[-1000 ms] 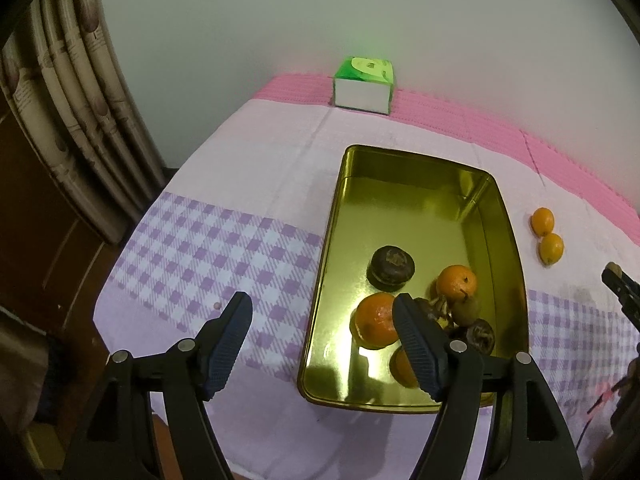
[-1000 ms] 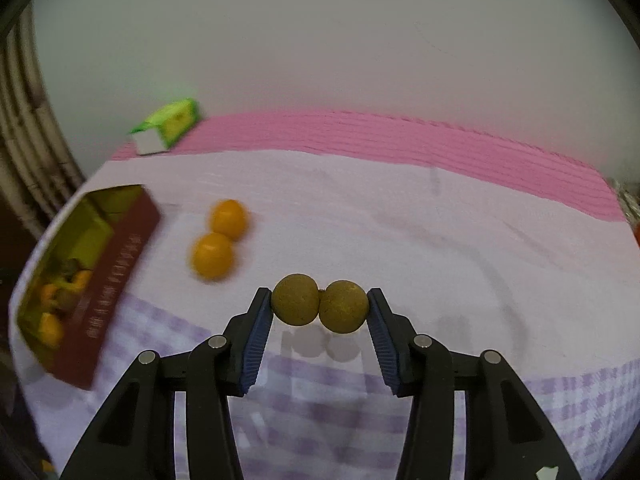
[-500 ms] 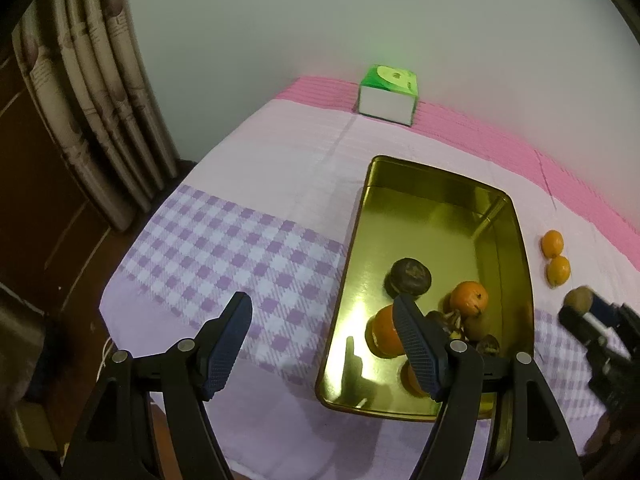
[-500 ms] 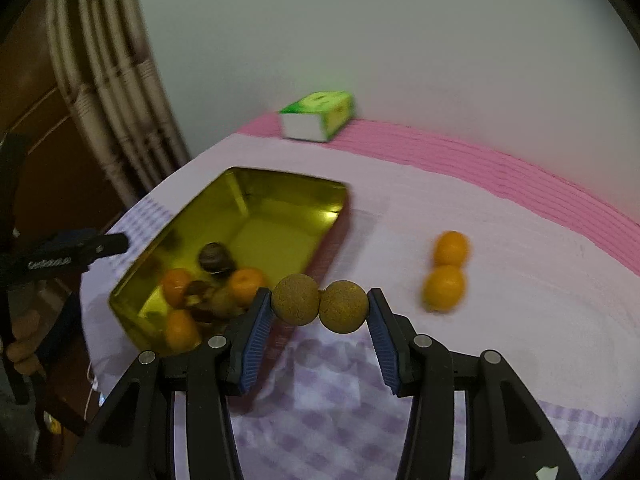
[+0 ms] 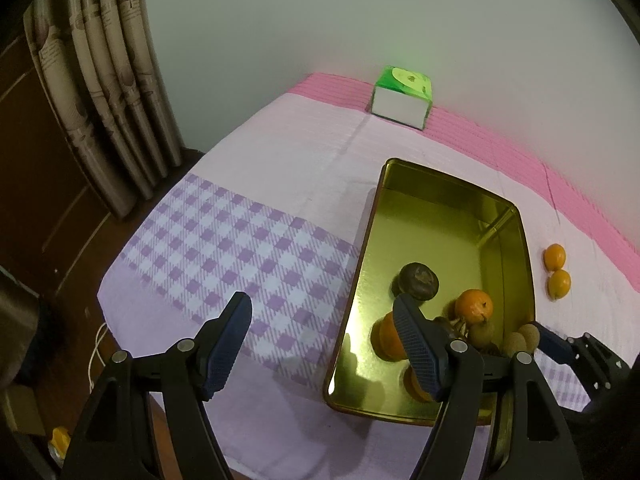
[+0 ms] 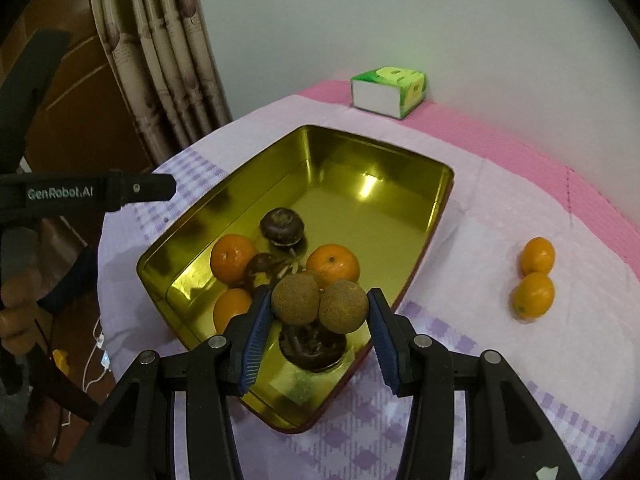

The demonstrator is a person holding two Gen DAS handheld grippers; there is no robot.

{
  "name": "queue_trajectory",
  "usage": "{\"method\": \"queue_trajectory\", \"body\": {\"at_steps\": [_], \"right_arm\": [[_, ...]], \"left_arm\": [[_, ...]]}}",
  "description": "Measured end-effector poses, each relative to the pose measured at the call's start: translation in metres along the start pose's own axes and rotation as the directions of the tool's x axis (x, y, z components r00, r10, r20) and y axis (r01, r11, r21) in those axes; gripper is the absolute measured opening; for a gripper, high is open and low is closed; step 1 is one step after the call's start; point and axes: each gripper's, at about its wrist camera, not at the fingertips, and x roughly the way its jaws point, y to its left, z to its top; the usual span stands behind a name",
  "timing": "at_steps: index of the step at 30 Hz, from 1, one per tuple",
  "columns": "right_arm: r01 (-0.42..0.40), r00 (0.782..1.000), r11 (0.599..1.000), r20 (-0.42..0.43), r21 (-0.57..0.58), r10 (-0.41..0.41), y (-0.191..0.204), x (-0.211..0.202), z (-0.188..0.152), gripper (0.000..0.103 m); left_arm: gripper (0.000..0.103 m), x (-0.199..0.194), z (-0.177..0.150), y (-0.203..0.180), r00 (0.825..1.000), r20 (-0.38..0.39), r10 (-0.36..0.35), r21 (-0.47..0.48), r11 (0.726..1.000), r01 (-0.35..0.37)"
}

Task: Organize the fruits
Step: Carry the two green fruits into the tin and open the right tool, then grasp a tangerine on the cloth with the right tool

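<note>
Clamping a pair of brown longans [image 6: 319,306] side by side between its blue pads, the right gripper [image 6: 316,334] hangs over the near end of the gold tin [image 6: 400,168]. Tin contents: three oranges [image 6: 333,264], dark round fruits. Left gripper [image 5: 324,340], jaws wide apart, empty, over the checked cloth [image 5: 240,240]. Two small oranges [image 6: 535,280] touching, on the cloth well right of the tin. Green tissue box [image 6: 388,92] by the wall

Dim, greenish indoor light; glare inside the tin [image 6: 372,188] toward 12 o'clock; strong fisheye bending, black vignette at corners.
</note>
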Motion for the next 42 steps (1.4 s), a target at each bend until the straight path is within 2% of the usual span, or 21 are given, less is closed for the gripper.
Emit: {"method": "queue_trajectory", "body": {"at_steps": [22,27,31,37,42], "right_arm": [[-0.038,0.999,0.999,-0.034,-0.017,0.037,0.013,0.02,-0.002,0.046],[-0.044,0.999,0.999,-0.007,-0.004,0.044,0.01,0.013,-0.001,0.058],[-0.035,0.999,0.999,0.018,0.024,0.035,0.003,0.003,0.001,0.059],[0.027,0.997,0.994,0.071,0.105,-0.035,-0.03,-0.018,0.001,0.059],[0.127,0.987,0.971,0.073,0.204,-0.144,-0.079,-0.028,-0.005,0.059]], "left_arm": [[0.074,-0.001,-0.001,-0.002,1.0,-0.001,-0.002,-0.005,1.0,0.002],[0.074,-0.001,-0.002,-0.003,1.0,-0.001,-0.001,-0.005,1.0,0.001],[0.074,-0.001,-0.002,-0.003,1.0,-0.001,-0.003,-0.007,1.0,0.003],[0.074,-0.001,-0.002,-0.007,1.0,0.0,-0.009,0.008,1.0,0.009],[0.074,0.0,-0.002,-0.008,1.0,-0.004,-0.01,0.016,1.0,0.011]]}}
